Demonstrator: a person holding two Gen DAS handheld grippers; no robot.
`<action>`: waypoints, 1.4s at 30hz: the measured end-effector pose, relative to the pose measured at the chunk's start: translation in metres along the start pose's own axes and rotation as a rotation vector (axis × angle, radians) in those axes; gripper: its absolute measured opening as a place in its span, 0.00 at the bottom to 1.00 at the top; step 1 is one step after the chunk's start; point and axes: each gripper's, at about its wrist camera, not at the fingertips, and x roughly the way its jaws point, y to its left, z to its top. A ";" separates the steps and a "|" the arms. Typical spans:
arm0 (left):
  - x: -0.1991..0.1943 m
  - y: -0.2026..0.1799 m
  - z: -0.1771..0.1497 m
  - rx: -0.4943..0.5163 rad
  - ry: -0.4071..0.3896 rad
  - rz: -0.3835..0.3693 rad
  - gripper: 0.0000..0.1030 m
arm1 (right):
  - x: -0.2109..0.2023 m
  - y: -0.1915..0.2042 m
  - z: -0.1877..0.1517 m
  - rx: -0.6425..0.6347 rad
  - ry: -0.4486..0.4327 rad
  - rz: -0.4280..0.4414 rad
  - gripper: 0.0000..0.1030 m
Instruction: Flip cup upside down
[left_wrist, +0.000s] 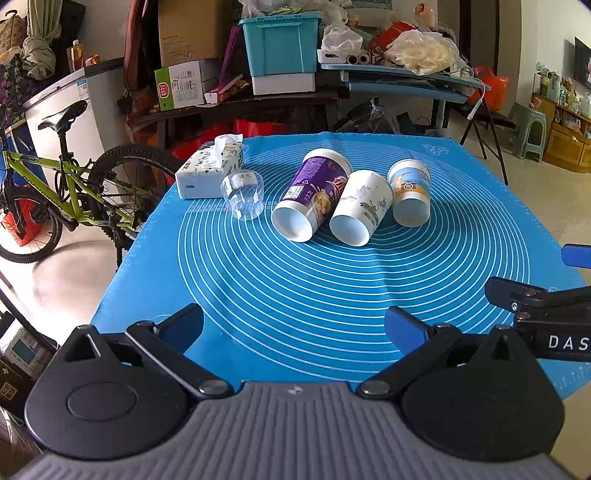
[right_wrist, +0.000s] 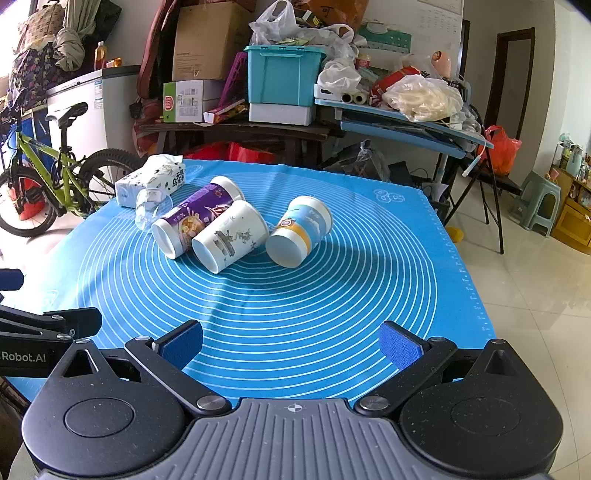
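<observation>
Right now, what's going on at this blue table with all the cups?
A person holds two open grippers over the blue mat; the left hand-held gripper and right hand-held gripper grip nothing. Three paper cups, purple, white and blue-and-yellow, lie on their sides, with a clear plastic cup beside a tissue pack. None looks flipped yet.

A cluttered home: bicycle (left_wrist: 55, 177), storage bins (left_wrist: 280, 40), plastic stool (left_wrist: 530, 129).
</observation>
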 end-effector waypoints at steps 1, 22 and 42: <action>0.000 0.000 0.000 0.000 0.000 0.000 0.99 | 0.000 0.000 0.000 0.000 0.000 0.001 1.00; 0.044 0.017 0.036 -0.006 -0.118 0.046 0.99 | 0.031 -0.013 0.021 0.030 -0.038 -0.001 1.00; 0.159 0.030 0.079 0.064 -0.084 -0.070 0.99 | 0.101 -0.044 0.036 0.103 0.006 -0.029 1.00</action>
